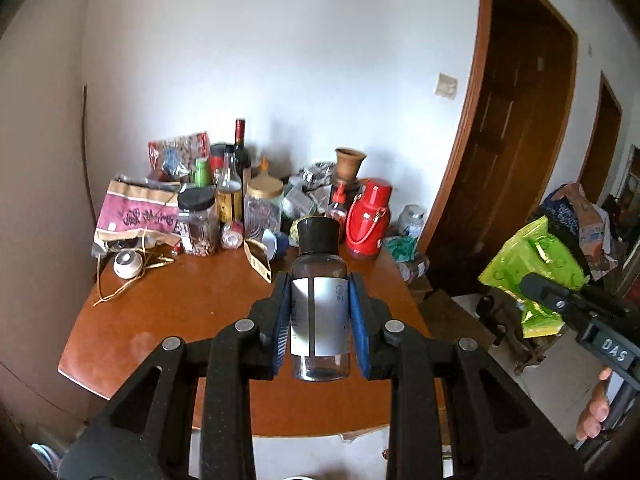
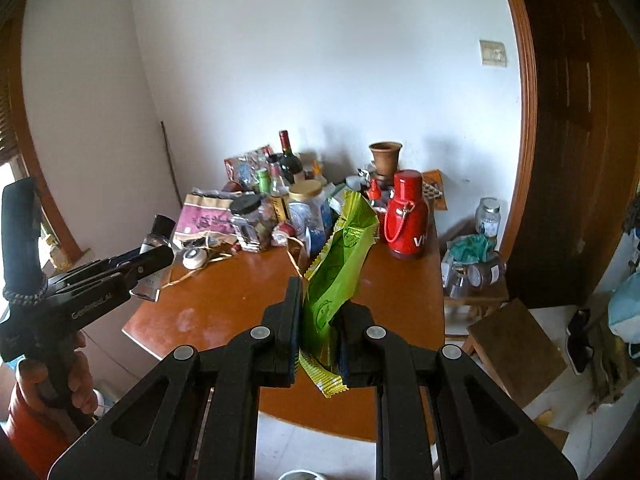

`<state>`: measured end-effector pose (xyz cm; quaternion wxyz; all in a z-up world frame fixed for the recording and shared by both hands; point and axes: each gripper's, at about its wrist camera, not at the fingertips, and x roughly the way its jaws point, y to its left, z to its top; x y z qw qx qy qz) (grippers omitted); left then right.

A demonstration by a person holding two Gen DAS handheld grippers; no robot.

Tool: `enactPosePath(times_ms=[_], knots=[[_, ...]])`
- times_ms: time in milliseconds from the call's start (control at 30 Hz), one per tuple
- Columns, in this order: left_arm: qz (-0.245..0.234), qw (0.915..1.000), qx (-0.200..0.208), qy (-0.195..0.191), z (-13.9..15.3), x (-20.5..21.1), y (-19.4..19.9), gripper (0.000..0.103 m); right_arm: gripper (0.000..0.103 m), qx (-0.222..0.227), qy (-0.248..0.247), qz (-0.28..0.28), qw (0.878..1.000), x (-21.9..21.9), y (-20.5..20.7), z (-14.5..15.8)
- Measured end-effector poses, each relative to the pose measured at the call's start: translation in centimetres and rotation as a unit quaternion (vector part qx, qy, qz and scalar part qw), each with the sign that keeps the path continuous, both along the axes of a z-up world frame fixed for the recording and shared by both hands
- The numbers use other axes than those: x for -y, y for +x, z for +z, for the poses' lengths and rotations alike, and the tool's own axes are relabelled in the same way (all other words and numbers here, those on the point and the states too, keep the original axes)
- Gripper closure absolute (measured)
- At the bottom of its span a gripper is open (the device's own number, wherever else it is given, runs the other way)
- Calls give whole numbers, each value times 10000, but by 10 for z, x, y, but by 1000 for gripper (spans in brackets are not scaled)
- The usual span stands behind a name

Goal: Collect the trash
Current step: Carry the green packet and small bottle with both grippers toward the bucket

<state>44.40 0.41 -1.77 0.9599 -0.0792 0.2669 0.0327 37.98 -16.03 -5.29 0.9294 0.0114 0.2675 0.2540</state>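
My left gripper (image 1: pixel 319 312) is shut on a clear plastic bottle (image 1: pixel 319 300) with a black cap and a silver label, held upright above the brown wooden table (image 1: pixel 180 320). From the right wrist view the same left gripper (image 2: pixel 158 258) and bottle (image 2: pixel 154 240) show at the left, with a hand (image 2: pixel 76 384) around the handle. My right gripper (image 2: pixel 320 320) is shut on a crumpled green snack bag (image 2: pixel 340 264), raised over the table (image 2: pixel 240 300). In the left wrist view the green bag (image 1: pixel 528 264) and right gripper (image 1: pixel 536 286) appear at the far right.
The far half of the table is crowded: a red thermos (image 1: pixel 366 220), jars (image 1: pixel 198 220), a wine bottle (image 1: pixel 241 152), a clay vase (image 1: pixel 350 164), a paper bag (image 1: pixel 136 212). A wooden door (image 1: pixel 516 160) stands right. A low stool (image 2: pixel 516 344) and clutter lie on the floor at right.
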Motion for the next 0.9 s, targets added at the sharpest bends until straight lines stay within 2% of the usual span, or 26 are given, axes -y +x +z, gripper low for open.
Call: enactPosePath(times_ms=[333,667,900], knots=[[-356,9992,111,167,3,-18,-76,76,90,-30,29,-498,9988,-21,-70,-4],[-705,9973,-34,206,-14,-48,-171,76,90,-99,-14,-853,9963,-59,-163,-17],[-906,9957,-165,98,-29,-64,-222,76,90,-237,-89,-951,9951,-73,-207,-30]])
